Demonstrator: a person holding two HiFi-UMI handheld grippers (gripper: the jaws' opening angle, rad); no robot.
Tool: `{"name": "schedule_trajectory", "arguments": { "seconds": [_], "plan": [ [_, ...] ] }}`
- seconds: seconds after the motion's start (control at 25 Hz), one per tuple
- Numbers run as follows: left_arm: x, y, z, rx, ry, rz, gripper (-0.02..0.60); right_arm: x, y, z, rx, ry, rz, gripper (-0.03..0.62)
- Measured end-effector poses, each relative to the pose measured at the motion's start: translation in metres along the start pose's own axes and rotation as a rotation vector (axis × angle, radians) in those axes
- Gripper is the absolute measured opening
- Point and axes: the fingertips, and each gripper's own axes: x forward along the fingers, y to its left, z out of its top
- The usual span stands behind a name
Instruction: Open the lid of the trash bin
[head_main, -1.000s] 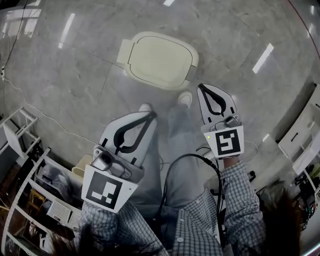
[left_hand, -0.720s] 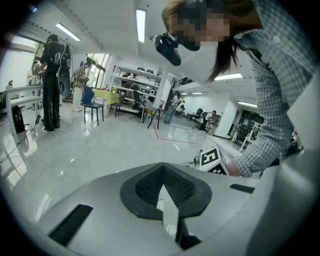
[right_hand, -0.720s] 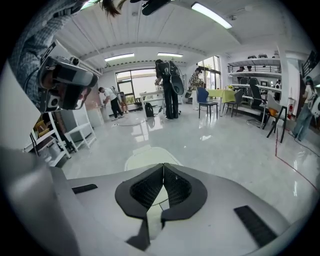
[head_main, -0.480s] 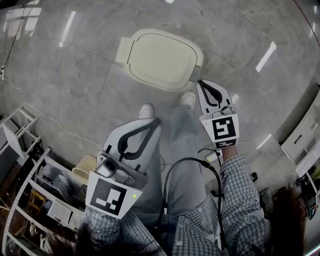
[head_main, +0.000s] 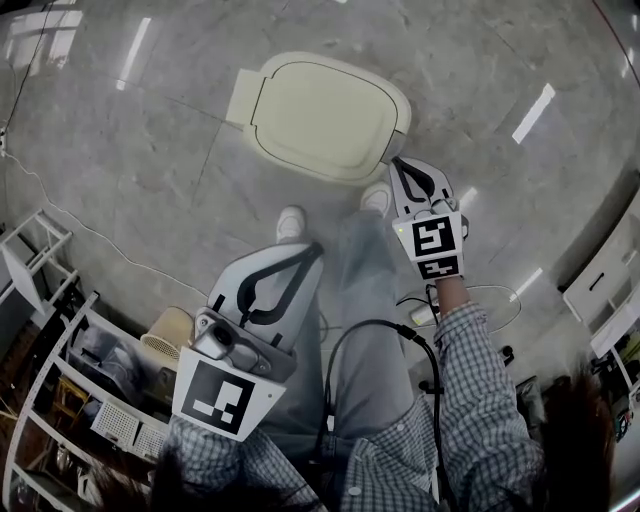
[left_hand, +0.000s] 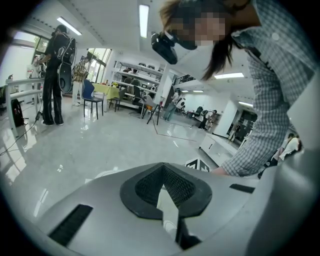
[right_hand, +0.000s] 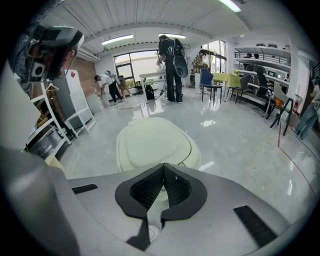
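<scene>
The trash bin (head_main: 320, 115) stands on the grey floor ahead of me, its cream lid (right_hand: 152, 142) down and flat. My right gripper (head_main: 400, 165) is stretched out to the bin's near right corner, jaws shut with nothing between them; whether it touches the rim I cannot tell. In the right gripper view the shut tips (right_hand: 163, 167) sit just before the lid's front edge. My left gripper (head_main: 315, 248) hangs back over the person's leg, shut and empty, its tips (left_hand: 162, 167) pointing off across the room.
A white wire rack (head_main: 40, 260) and a cluttered shelf (head_main: 110, 370) stand at lower left, a white cabinet (head_main: 605, 285) at right. A thin cable (head_main: 90, 235) crosses the floor. The person's shoes (head_main: 291, 220) are just short of the bin. People (right_hand: 172, 60) stand far off.
My right gripper has reached forward and up to the bin's near right corner. The bin sits slightly nearer in view. The left gripper has hardly moved.
</scene>
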Motion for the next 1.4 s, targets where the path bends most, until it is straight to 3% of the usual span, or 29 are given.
{"name": "schedule_trajectory", "arguments": {
  "seconds": [0.56, 1.4],
  "plan": [
    [0.003, -0.002, -0.001, -0.005, 0.002, -0.012, 0.005, 0.019, -0.003, -0.032, 0.064, 0.106, 0.005, 0.018],
    [0.004, 0.003, 0.006, -0.008, -0.025, 0.004, 0.005, 0.018, -0.007, -0.036, 0.095, 0.129, -0.018, 0.018]
  ]
}}
